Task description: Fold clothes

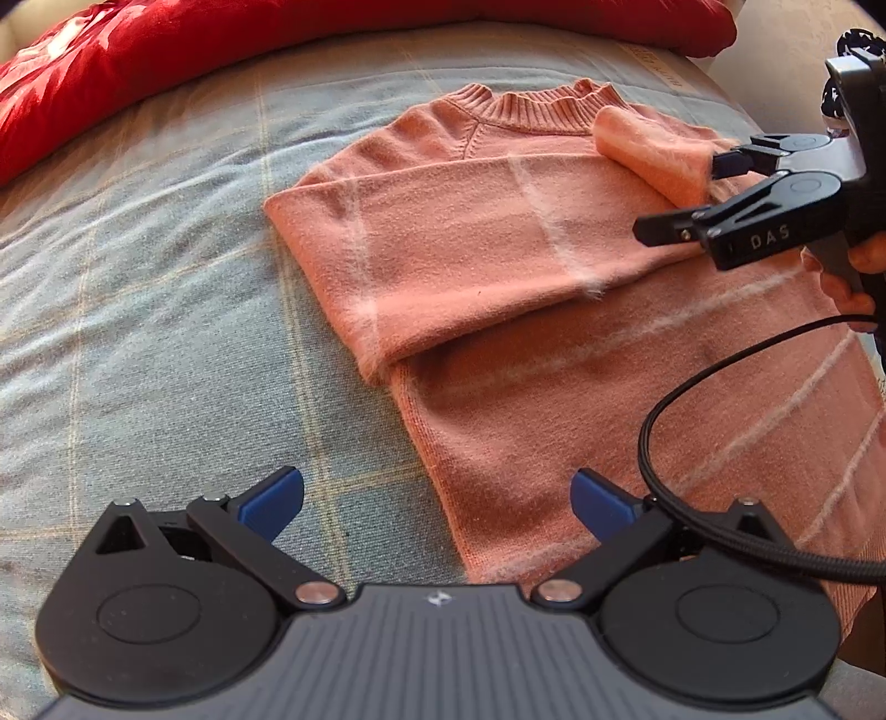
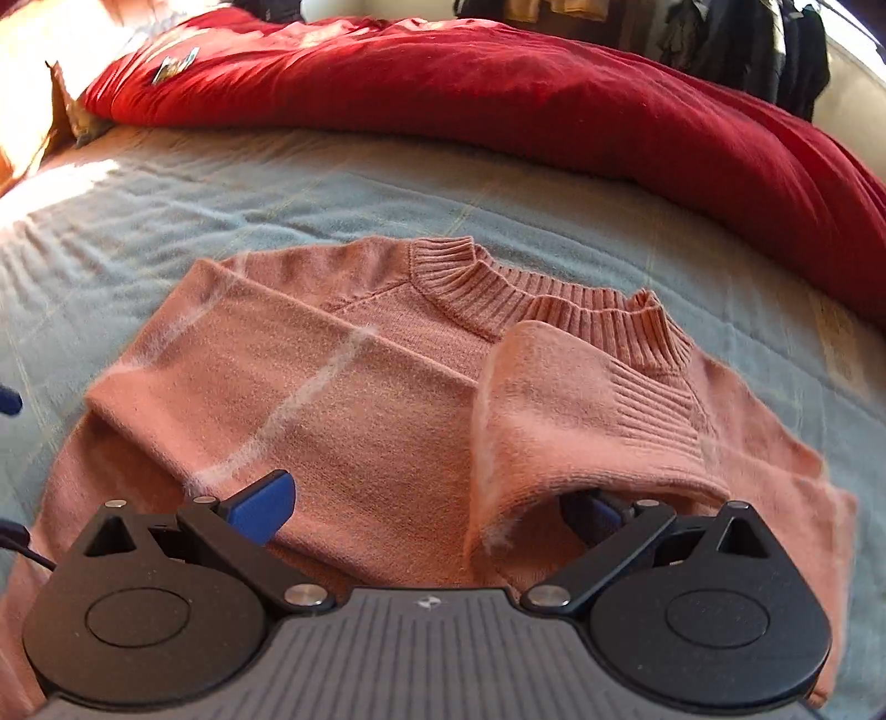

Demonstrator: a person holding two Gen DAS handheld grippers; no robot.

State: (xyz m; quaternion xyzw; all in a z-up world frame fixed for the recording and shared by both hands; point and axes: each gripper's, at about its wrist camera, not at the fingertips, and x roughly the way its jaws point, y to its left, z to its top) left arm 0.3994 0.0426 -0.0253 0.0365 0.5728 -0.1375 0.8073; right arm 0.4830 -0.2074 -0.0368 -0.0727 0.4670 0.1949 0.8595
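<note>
A salmon-pink knit sweater [image 1: 498, 249] [image 2: 360, 399] lies flat on the bed with its ribbed collar [image 1: 542, 105] [image 2: 554, 310] at the far end. One sleeve is folded across the chest. The other sleeve's cuff [image 1: 648, 149] [image 2: 581, 421] is lifted and draped over one finger of my right gripper [image 1: 678, 195] [image 2: 426, 509]. Its jaws stand wide apart, and the right finger is partly hidden inside the cuff. My left gripper [image 1: 437, 498] hovers open over the sweater's lower left edge, holding nothing.
A grey-blue plaid blanket [image 1: 138, 277] [image 2: 221, 194] covers the bed. A red duvet [image 1: 221, 44] [image 2: 554, 111] is bunched along the far side. A black cable [image 1: 692, 498] loops over the sweater's body. A hand [image 1: 864, 277] holds the right gripper. Dark clothes [image 2: 747, 44] hang behind.
</note>
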